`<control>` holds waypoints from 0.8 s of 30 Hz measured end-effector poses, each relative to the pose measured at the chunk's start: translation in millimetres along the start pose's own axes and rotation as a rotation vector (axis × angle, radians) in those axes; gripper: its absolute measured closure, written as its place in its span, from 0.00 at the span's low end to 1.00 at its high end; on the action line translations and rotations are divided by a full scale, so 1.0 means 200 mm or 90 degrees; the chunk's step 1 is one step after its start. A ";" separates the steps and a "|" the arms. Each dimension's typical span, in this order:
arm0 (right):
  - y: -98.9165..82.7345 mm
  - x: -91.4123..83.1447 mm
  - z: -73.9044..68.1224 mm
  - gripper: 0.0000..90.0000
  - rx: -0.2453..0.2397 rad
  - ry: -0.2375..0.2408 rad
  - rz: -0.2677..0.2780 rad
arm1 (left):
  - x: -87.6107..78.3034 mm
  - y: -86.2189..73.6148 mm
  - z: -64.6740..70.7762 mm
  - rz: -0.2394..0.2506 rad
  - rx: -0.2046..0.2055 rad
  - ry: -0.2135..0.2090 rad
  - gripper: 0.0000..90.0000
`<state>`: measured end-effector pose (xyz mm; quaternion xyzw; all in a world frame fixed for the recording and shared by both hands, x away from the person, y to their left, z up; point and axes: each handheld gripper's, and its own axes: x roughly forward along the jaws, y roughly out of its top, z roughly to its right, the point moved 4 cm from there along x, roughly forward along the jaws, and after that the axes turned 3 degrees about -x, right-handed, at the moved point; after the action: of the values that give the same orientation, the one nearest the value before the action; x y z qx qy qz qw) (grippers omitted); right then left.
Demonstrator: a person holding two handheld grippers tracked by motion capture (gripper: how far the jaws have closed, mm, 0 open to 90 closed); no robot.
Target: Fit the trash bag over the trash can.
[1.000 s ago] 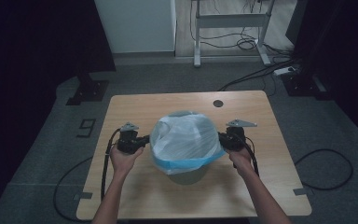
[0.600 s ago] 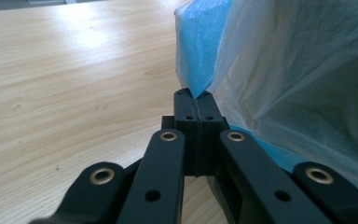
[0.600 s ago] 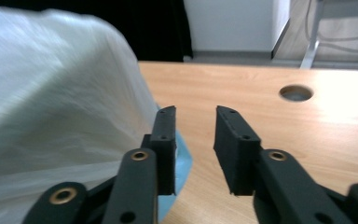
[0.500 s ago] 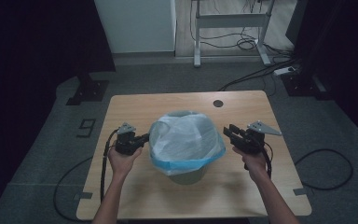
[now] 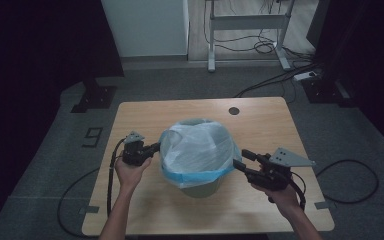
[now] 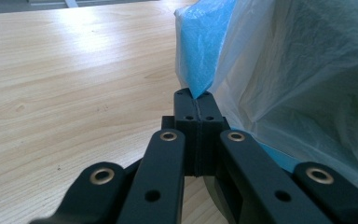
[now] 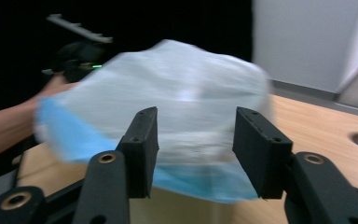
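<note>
A translucent white bag (image 5: 197,147) with a blue hem is draped over a small grey bin (image 5: 200,187) in the middle of the table. My left gripper (image 5: 156,146) is at the bag's left side, shut on the blue hem (image 6: 205,42), which runs into its closed tips (image 6: 194,95). My right gripper (image 5: 240,157) hovers just off the bag's near right side. Its jaws have just been opening, and its pads (image 7: 144,135) touch nothing. In the right gripper view the bag (image 7: 177,84) lies beyond them, blurred, with the left gripper (image 7: 77,53) behind it.
The wooden table (image 5: 270,120) has a round cable hole (image 5: 234,110) at its far right. Cables trail from both grippers over the table's edges to the grey floor. A metal desk frame (image 5: 245,22) stands farther back.
The right gripper has let go of the bag's right edge, opened its jaws, and drawn back to the right and toward the person. The left gripper has kept still on the hem.
</note>
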<state>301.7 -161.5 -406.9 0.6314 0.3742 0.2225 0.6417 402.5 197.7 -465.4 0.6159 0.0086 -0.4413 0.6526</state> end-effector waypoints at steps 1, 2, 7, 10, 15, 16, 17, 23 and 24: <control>0.01 0.01 -0.03 0.51 -0.006 0.015 -0.005 | 0.00 0.00 0.00 0.000 0.000 0.000 0.99; 0.01 0.02 -0.05 0.49 -0.011 0.029 -0.010 | 0.00 0.00 0.00 -0.001 -0.001 0.001 0.99; 0.02 0.10 -0.15 0.44 -0.043 0.085 -0.031 | 0.01 0.00 0.01 -0.002 0.001 -0.002 0.99; 0.02 0.13 -0.20 0.42 -0.065 0.110 -0.037 | 0.01 0.00 0.00 -0.002 0.000 -0.002 0.99; 0.02 0.19 -0.24 0.42 -0.087 0.137 -0.054 | 0.00 0.00 0.00 0.001 -0.001 -0.002 0.99; 0.01 0.20 -0.24 0.42 -0.088 0.140 -0.056 | 0.00 0.00 0.00 0.001 0.000 -0.003 0.99; 0.01 0.20 -0.25 0.43 -0.093 0.140 -0.058 | 0.00 0.00 0.00 0.000 0.000 -0.003 0.99; -0.01 0.21 -0.29 0.53 -0.125 0.133 -0.065 | 0.00 0.00 0.00 0.000 0.000 -0.003 0.99; -0.01 0.21 -0.29 0.56 -0.133 0.126 -0.066 | 0.00 0.00 0.00 -0.001 0.000 -0.003 0.99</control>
<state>283.4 -92.9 -412.4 0.5161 0.4426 0.2884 0.6743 402.0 197.3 -465.9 0.6149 0.0071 -0.4431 0.6523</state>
